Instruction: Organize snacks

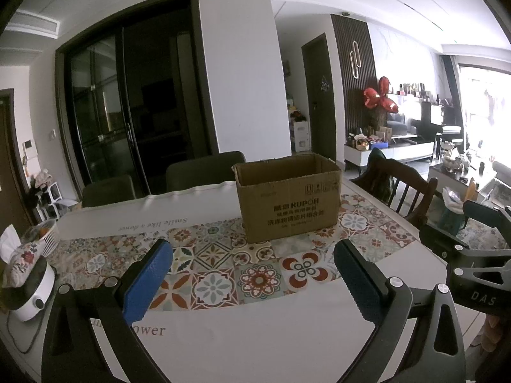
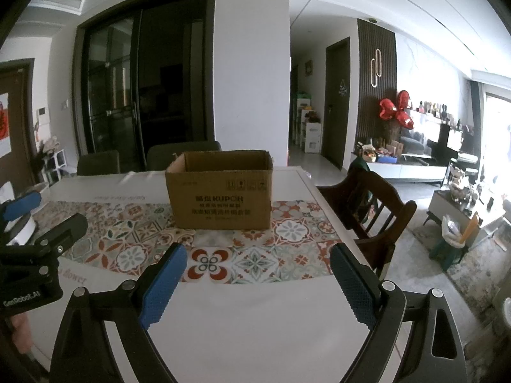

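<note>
Cardboard box (image 1: 289, 198) upright, top open, on the worktop's (image 1: 255, 335) patterned cloth, contents not visible. Left claw (image 1: 252, 274) and right claw (image 2: 258, 274) both spread wide, nothing between the pads, hovering near side of the box, well apart from it.

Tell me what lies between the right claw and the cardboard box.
Nothing but the patterned tablecloth: the right wrist view shows a bare stretch from the open right claw to the box. No snacks show there.
</note>
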The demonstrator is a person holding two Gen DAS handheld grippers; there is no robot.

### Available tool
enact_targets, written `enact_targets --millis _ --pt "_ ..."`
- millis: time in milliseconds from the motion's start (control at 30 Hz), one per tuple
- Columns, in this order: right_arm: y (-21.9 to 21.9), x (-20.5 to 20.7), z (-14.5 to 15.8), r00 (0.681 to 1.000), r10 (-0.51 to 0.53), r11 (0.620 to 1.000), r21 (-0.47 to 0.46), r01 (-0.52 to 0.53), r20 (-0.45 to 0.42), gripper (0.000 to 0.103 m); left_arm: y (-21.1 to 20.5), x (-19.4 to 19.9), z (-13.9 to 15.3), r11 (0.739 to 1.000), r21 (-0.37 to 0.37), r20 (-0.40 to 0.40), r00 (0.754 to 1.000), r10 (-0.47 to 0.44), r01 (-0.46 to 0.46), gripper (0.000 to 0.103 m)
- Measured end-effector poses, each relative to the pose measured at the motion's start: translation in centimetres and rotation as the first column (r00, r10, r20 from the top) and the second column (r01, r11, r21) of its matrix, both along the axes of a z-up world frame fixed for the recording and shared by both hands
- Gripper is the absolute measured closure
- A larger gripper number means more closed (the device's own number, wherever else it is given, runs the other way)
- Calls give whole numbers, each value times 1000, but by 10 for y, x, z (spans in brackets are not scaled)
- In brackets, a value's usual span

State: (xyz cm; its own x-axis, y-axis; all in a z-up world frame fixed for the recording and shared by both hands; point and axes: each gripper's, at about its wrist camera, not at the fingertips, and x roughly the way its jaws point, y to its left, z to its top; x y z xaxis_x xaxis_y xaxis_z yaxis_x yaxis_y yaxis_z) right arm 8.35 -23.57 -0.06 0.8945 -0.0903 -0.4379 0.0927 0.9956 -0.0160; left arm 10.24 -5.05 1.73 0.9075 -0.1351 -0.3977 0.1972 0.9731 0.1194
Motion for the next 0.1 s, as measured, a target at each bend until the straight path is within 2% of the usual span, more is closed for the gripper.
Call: enact_targets --millis 100 --pt "0 0 0 1000 0 1000 1 0 -1 11 0 0 0 1000 1 0 1000 0 0 0"
